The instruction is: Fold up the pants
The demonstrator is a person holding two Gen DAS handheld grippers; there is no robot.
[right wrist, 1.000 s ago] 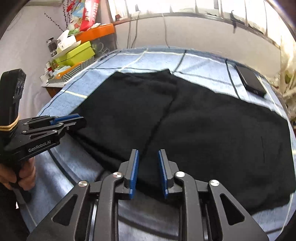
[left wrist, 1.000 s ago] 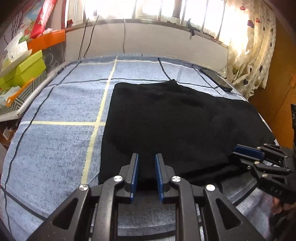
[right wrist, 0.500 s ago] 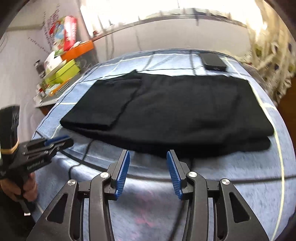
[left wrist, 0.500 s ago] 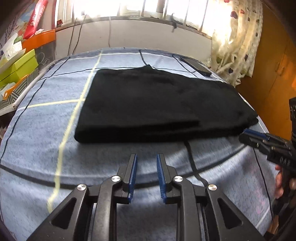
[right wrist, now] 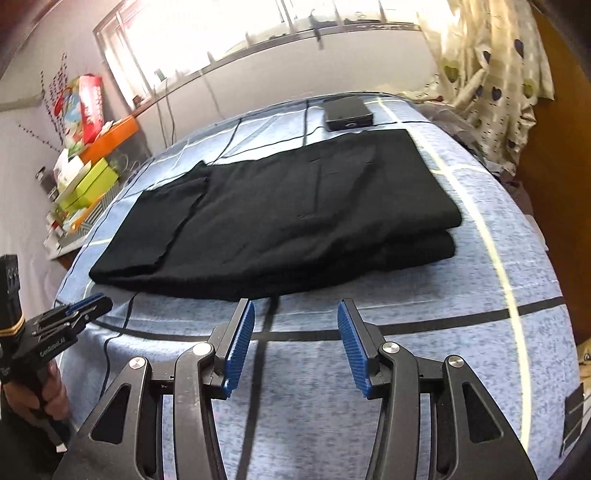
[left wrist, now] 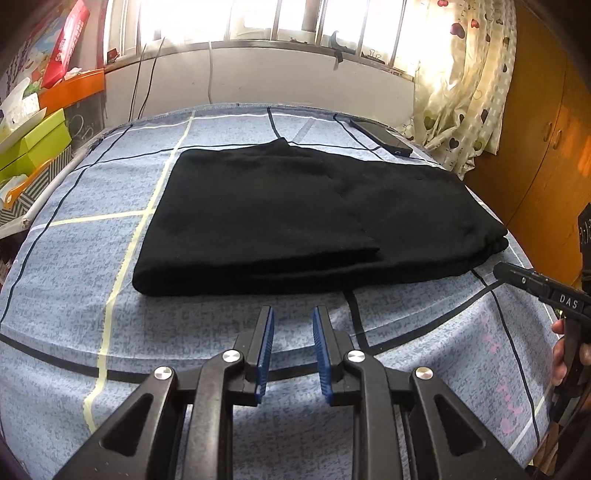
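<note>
Black pants folded flat on blue checked bed, just beyond both tips. Left hand-held gripper narrowly parted, right hand-held gripper spread wide; both empty.

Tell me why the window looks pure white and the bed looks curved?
Left wrist view: the window is blown out by backlight, while the black pants lose fold detail. Right wrist view: fisheye distortion bows the bedsheet, and the phone looks slightly blurred.
</note>
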